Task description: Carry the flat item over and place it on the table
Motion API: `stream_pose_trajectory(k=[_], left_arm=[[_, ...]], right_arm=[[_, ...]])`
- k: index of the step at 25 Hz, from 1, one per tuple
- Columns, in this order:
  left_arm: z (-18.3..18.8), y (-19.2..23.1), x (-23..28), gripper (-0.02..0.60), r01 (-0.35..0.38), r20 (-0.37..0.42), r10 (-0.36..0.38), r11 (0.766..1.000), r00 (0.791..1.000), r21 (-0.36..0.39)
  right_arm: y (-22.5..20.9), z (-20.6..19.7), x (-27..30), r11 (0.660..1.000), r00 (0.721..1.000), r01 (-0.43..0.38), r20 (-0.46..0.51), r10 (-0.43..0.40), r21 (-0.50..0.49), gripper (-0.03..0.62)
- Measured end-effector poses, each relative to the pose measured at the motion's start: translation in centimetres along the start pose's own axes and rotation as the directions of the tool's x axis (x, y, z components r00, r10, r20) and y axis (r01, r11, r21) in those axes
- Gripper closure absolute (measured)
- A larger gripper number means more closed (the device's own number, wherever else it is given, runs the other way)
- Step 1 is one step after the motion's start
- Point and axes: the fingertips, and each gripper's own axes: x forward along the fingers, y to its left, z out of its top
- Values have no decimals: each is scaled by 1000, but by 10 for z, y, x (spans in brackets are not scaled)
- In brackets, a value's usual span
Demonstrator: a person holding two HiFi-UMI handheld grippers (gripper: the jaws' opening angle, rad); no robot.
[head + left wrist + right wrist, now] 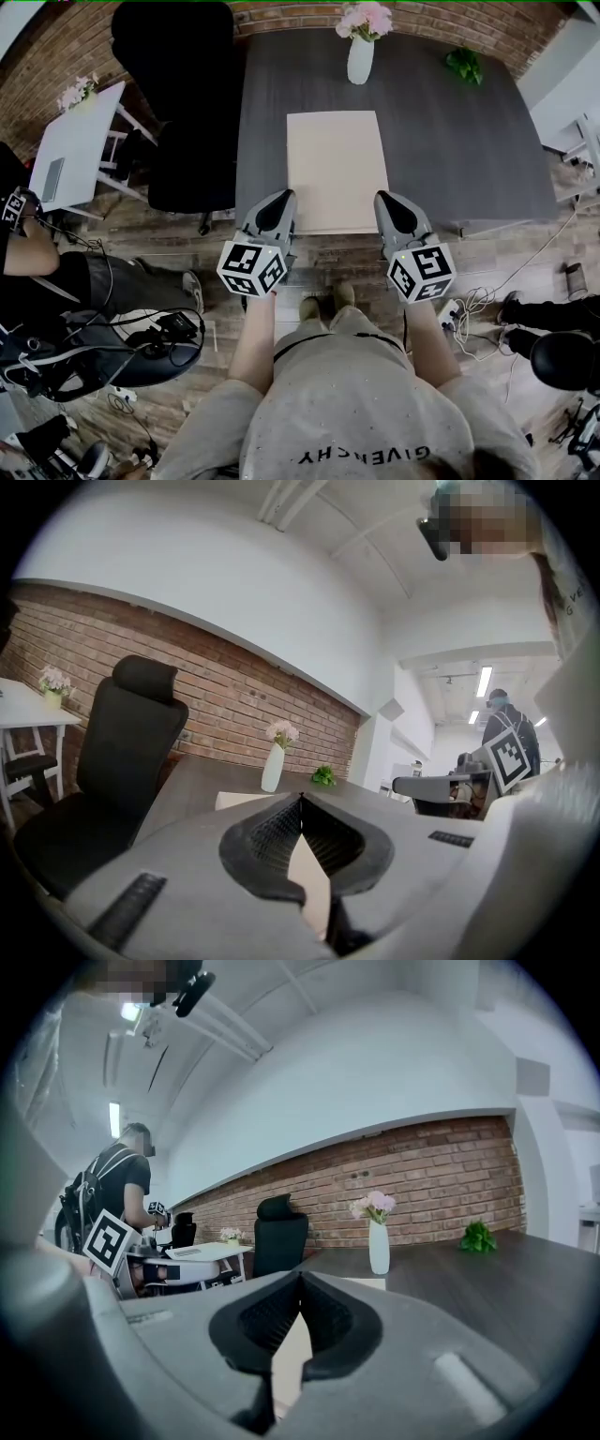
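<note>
A black chair (183, 112) stands at the dark table's (450, 141) left side. The left gripper (284, 195) hovers at the beige board's (336, 169) near left corner, its 2 jaws pressed together on nothing. The board lies flat on the table, reaching its near edge. The right gripper (382, 197), also closed and empty, hovers at the near right corner. A white vase (360, 58) stands beyond the board.
</note>
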Motion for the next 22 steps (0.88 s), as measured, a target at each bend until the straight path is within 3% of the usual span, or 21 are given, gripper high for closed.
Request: stream_pose_trajectory(k=[22], left_arm=[[25,2,12,583,-20,50,19,1000,999,16]], right_arm=[[-14,25,3,1000,999,13,50,-12,-15,597]])
